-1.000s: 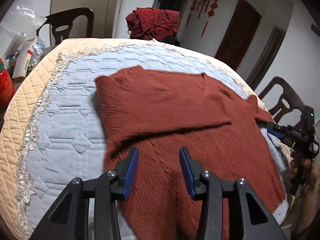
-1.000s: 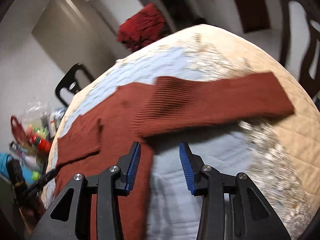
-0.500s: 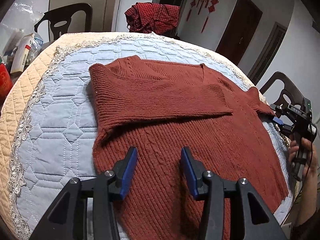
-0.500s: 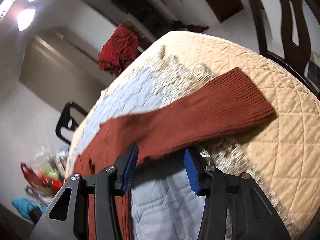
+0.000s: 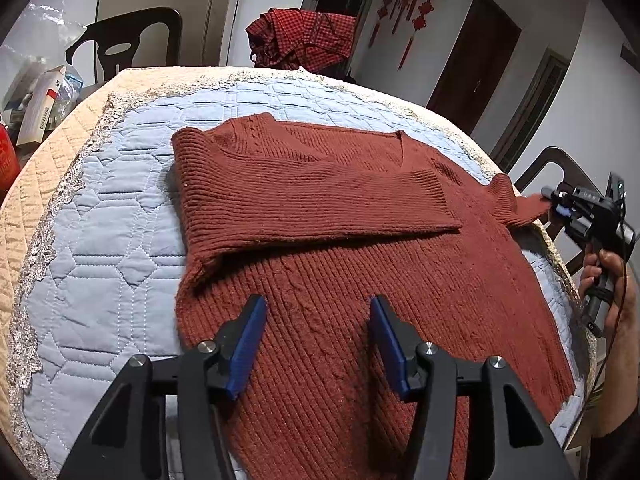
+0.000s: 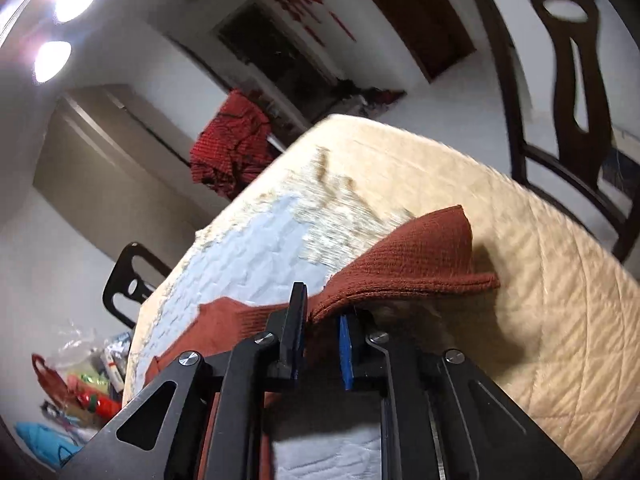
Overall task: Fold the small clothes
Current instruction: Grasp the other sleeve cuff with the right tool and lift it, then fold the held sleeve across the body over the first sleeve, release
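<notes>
A rust-red knit sweater (image 5: 360,272) lies flat on the quilted table cover (image 5: 100,240). Its left sleeve (image 5: 312,204) is folded across the chest. My left gripper (image 5: 316,332) is open and empty, hovering above the sweater's lower part. My right gripper (image 6: 322,328) is shut on the sweater's right sleeve (image 6: 420,264) near the cuff and lifts it off the table's right side. The right gripper also shows in the left wrist view (image 5: 560,208), pinching the sleeve end (image 5: 520,208).
Dark chairs stand at the right (image 6: 568,92) and far left (image 5: 120,48). A red checked cloth (image 5: 308,40) hangs on a chair behind the table. Boxes and bags (image 5: 40,108) crowd the left side. The beige cover edge (image 6: 540,280) drops off at the right.
My right gripper has moved onto the right sleeve and shut on it, raising the cuff end. My left gripper has drawn back a little and stays open.
</notes>
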`<state>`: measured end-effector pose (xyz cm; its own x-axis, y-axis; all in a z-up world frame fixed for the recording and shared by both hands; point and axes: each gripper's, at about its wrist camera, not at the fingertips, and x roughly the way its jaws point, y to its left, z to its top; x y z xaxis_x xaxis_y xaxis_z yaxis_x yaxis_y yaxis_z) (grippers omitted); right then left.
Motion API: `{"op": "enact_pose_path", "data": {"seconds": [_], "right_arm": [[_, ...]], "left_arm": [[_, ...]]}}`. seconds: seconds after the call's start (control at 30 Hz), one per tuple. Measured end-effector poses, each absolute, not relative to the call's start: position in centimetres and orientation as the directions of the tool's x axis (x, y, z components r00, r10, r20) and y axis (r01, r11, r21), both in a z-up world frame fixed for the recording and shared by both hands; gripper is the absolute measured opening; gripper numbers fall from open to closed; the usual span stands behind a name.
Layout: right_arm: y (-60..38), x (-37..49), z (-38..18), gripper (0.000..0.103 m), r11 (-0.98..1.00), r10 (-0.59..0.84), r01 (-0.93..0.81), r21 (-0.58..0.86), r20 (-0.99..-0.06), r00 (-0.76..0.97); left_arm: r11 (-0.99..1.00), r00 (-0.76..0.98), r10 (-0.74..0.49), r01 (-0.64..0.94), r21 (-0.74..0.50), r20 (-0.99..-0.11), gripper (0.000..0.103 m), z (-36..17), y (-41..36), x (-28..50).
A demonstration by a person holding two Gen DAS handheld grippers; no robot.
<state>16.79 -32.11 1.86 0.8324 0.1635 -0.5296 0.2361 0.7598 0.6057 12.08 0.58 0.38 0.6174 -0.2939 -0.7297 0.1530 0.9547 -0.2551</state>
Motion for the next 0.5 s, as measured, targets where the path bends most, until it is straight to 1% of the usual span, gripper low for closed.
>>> {"op": "enact_pose_path", "data": {"seconds": [0.17,0.3,0.5], "right_arm": [[-28.6,17.7,4.9,0.014,0.820,0.211,0.121,0.560,-0.492,0.845],[-23.6,19.2,6.8,0.014,0.851,0.299,-0.007,0.526,-0.471,0.830],[-15.1,22.0,6.6,0.014,0.861,0.431,-0.176,0.476,-0.502,0.750]], "left_arm": [[0.951,0.618,-0.303,0.153,-0.268,-0.725,0.058,0.4,0.7,12.1],[0.947,0.615,-0.313,0.146,-0.285,-0.724,0.058,0.6,1.0,11.9],[0.944,0.623,-0.315,0.126,-0.305,-0.716,0.058,1.0,2.0,11.5]]}}
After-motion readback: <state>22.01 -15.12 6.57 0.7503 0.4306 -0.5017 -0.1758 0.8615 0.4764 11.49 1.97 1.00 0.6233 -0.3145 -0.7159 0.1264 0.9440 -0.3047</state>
